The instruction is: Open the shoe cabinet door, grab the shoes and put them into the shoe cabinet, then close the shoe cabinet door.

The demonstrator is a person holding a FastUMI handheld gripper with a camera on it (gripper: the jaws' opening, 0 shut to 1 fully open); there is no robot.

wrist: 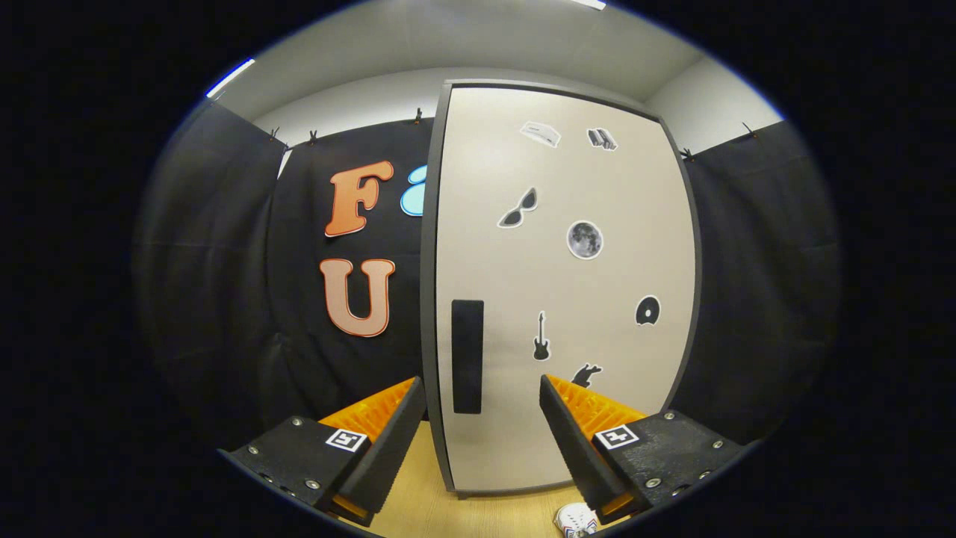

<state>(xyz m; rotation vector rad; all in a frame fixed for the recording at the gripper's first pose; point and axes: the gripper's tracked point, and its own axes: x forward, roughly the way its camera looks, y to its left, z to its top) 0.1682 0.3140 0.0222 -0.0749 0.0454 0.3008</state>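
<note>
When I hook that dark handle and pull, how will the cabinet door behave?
The cabinet door looks like a flat rigid panel, so it should swing, not flex. The handle sits near one long edge, suggesting hinges on the far side. The open gripper already straddles it. Its flat face may offer little grip.

The floor (441, 515) is light wood and shows at the bottom middle of the picture. The cabinet (560, 299) stands on it, tall, with its door shut. A white shoe (576, 519) lies on the floor at the bottom, just right of the middle, near the foot of the cabinet.
</note>
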